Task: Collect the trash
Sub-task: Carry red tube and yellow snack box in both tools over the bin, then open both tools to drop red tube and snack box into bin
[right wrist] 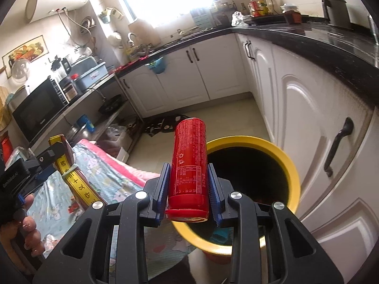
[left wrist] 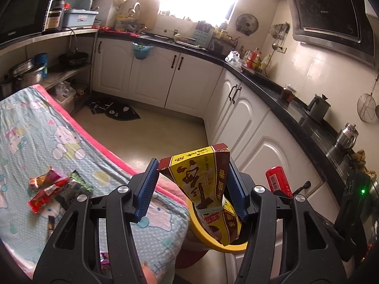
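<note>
Right tool [right wrist: 188,195] clamps upright red can [right wrist: 189,163]; left tool [left wrist: 193,189] clamps crumpled yellow-brown carton [left wrist: 203,184].

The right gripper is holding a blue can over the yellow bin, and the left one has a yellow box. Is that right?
Nearly. The can in the right gripper is red, not blue; the right wrist view shows it. It is over the yellow bin, and the left gripper has a yellow box.
</note>
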`<state>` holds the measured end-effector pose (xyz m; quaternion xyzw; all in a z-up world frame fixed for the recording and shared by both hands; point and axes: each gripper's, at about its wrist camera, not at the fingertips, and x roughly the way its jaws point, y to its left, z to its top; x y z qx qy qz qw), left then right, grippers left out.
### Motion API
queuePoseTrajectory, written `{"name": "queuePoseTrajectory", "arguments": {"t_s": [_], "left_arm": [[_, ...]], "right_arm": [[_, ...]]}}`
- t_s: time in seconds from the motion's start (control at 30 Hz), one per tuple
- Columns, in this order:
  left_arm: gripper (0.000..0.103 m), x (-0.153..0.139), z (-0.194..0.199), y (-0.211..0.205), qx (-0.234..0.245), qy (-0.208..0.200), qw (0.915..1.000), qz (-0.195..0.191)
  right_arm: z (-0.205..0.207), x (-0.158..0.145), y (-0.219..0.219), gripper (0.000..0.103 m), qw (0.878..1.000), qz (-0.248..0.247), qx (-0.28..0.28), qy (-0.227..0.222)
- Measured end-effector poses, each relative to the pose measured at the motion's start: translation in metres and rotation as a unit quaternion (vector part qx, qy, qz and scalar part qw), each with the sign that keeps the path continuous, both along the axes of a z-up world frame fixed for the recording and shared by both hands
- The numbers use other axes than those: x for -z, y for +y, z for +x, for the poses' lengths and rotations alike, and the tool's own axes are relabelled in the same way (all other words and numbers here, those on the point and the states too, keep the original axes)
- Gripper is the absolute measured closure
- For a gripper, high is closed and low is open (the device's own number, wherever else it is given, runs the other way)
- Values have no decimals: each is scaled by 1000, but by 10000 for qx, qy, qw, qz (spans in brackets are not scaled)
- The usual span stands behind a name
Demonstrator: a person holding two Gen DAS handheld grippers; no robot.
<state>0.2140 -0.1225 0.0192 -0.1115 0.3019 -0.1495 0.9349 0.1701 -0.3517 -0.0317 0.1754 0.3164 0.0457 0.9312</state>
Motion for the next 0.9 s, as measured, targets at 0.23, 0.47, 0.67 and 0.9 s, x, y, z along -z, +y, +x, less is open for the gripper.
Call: {"name": "queuePoseTrajectory", "arguments": {"t_s": [0.23, 0.47, 0.67, 0.9], "left_arm": [[55, 6, 11, -21, 118, 34, 9999, 116], [55, 14, 23, -46, 294, 50, 9992, 261], [55, 26, 35, -67, 410, 140, 9983, 387], [55, 45, 49, -85, 494, 294, 9965, 614]], "right_arm": [[2, 11, -15, 74, 9998, -48, 190, 80], [7, 25, -27, 74, 9990, -54, 355, 250], [16, 47, -33, 74, 9975, -34, 446, 539], [24, 72, -36, 74, 9953, -35, 476, 845]]}}
